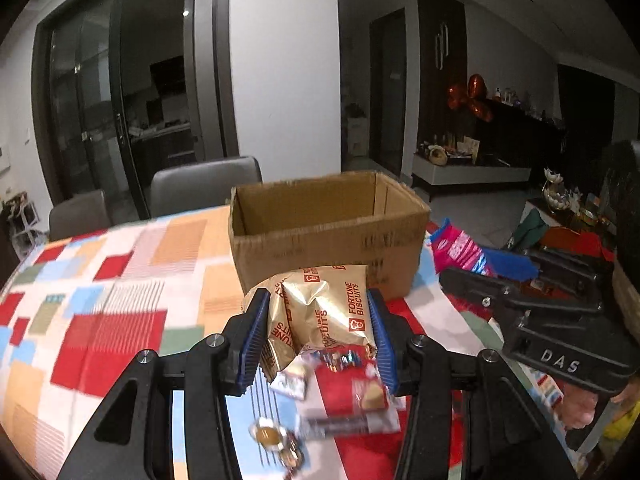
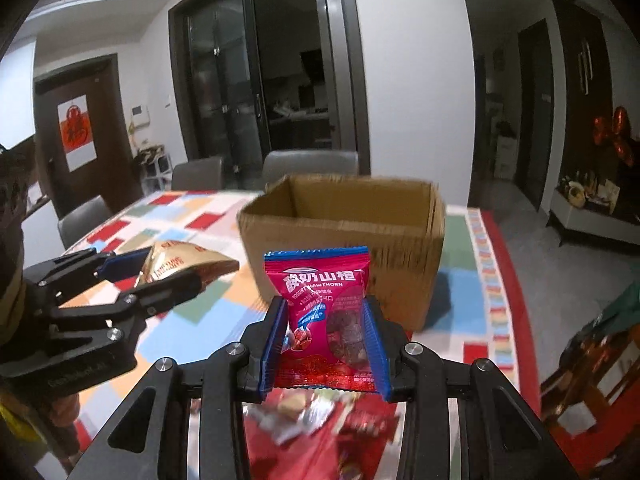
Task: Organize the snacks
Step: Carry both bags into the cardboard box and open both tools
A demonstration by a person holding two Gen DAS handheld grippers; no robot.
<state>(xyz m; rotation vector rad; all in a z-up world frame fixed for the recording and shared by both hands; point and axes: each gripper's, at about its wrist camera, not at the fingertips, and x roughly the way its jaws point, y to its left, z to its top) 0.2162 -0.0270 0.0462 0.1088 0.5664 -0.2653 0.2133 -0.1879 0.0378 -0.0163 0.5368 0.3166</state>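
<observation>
Left tongs (image 1: 318, 336) clenched on crinkled gold biscuit packet (image 1: 320, 308) — right tongs (image 2: 326, 344) on glossy pink pouch (image 2: 326, 312).

Grey chairs (image 2: 310, 164) stand behind the patchwork tablecloth (image 1: 112, 280), near glass doors (image 2: 224, 80).

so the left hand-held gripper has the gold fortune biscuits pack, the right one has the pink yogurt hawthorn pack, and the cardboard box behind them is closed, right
Not quite: the cardboard box is open at the top, its flaps gone or folded away, as both wrist views show. The rest holds: the left hand-held gripper grips the gold Fortune Biscuits pack, and the right hand-held gripper grips the pink yogurt hawthorn pack.
</observation>
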